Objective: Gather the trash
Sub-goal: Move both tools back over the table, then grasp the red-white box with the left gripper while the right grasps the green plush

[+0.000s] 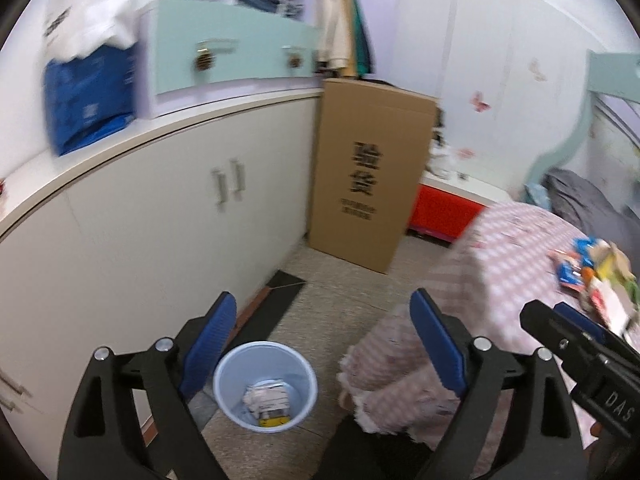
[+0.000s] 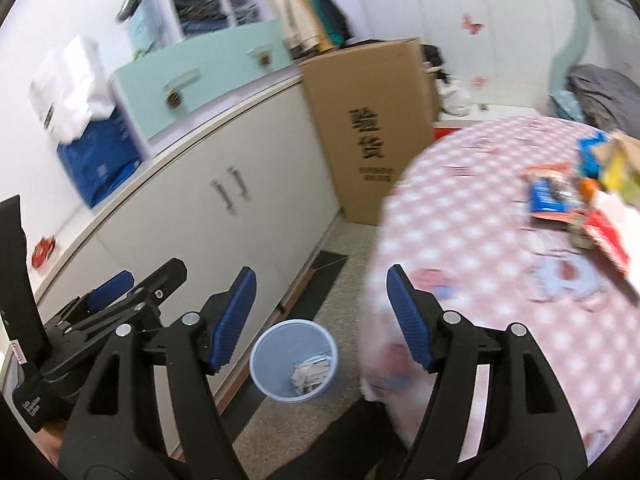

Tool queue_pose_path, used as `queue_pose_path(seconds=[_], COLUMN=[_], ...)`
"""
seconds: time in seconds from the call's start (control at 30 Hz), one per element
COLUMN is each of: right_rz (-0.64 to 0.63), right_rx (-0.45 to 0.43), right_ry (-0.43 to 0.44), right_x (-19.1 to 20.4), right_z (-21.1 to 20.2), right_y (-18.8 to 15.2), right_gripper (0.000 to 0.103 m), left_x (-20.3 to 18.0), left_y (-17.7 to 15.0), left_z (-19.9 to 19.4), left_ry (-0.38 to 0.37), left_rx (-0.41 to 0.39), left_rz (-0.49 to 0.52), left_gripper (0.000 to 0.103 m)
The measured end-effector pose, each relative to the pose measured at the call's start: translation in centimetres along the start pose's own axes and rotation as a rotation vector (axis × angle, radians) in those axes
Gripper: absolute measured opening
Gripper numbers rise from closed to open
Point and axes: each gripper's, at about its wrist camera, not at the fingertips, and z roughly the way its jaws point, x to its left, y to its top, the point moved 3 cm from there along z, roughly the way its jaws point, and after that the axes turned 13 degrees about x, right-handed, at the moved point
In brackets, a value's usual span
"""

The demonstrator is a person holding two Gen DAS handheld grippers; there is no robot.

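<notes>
A light blue bin (image 1: 265,386) stands on the floor between the cabinet and the table, with crumpled wrappers (image 1: 267,399) in its bottom. My left gripper (image 1: 322,308) hangs above it, open, nothing between its blue pads. My right gripper (image 2: 321,278) is open and empty too, above the same bin (image 2: 293,360). Each gripper shows in the other's view: the right gripper (image 1: 560,318) at the right edge, the left gripper (image 2: 132,280) at the lower left. A pile of colourful wrappers (image 2: 580,196) lies on the pink checked tablecloth (image 2: 480,240), also seen as wrappers (image 1: 596,276) at the far right.
A long white cabinet (image 1: 160,220) runs along the left. A tall cardboard box (image 1: 368,172) stands at its far end. A red and white low unit (image 1: 444,208) sits behind the table. Blue bags (image 1: 88,100) and a mint drawer unit (image 1: 224,48) rest on the cabinet top.
</notes>
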Motion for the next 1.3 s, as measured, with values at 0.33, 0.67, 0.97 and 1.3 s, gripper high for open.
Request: queue_pose_path(seconds=[0.33, 0.67, 0.97, 1.3], right_rz=[0.165, 0.296, 0.339, 0.299], right_rx=[-0.074, -0.093, -0.096, -0.114], right_ry=[-0.166, -0.312, -0.315, -0.319], right_x=[-11.7, -22.1, -26.6, -27.0], right_z=[-6.7, -11.0, -12.1, -11.9], right_y=[-1.8, -4.0, -3.9, -1.2], right_gripper=[0.069, 0.07, 0.07, 0.07], left_x=[-13.8, -27.1, -32.5, -34.1], left_y=[-1.1, -3.5, -3.7, -2.3], left_z=[-0.2, 2.2, 6.1, 8.1], left_ry=[-0.204, -0.41, -0.448, -0.456], left_rx=[0.079, 0.249, 0.376, 0.363], left_rz=[0.195, 0.283, 0.219, 0.198], left_gripper=[0.088, 0.088, 0.088, 0.061])
